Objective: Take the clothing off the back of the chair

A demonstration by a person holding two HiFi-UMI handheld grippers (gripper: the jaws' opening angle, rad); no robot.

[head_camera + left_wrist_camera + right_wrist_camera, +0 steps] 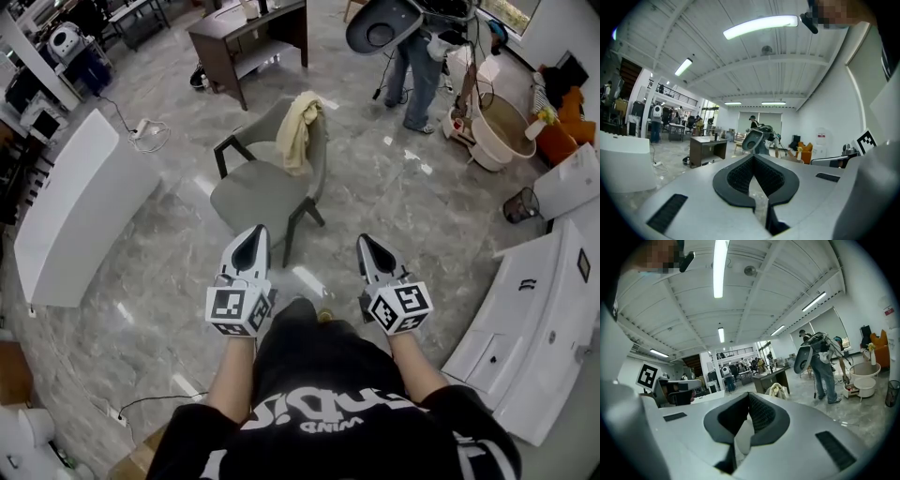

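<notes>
A grey armchair (258, 187) stands on the marble floor ahead of me. A pale yellow piece of clothing (298, 131) hangs over its backrest; its top also peeks over the gripper body in the right gripper view (777, 390). My left gripper (257, 231) is held level in front of me, well short of the chair, shut with nothing in it (753, 156). My right gripper (365, 241) is beside it, equally far from the chair, its jaws together and empty (749, 395).
A dark wooden desk (248, 37) stands behind the chair. A long white panel (80, 202) lies at the left and a white cabinet (534, 328) at the right. A person (417, 75) stands at the back right near a beige tub (502, 131) and a wire bin (520, 204).
</notes>
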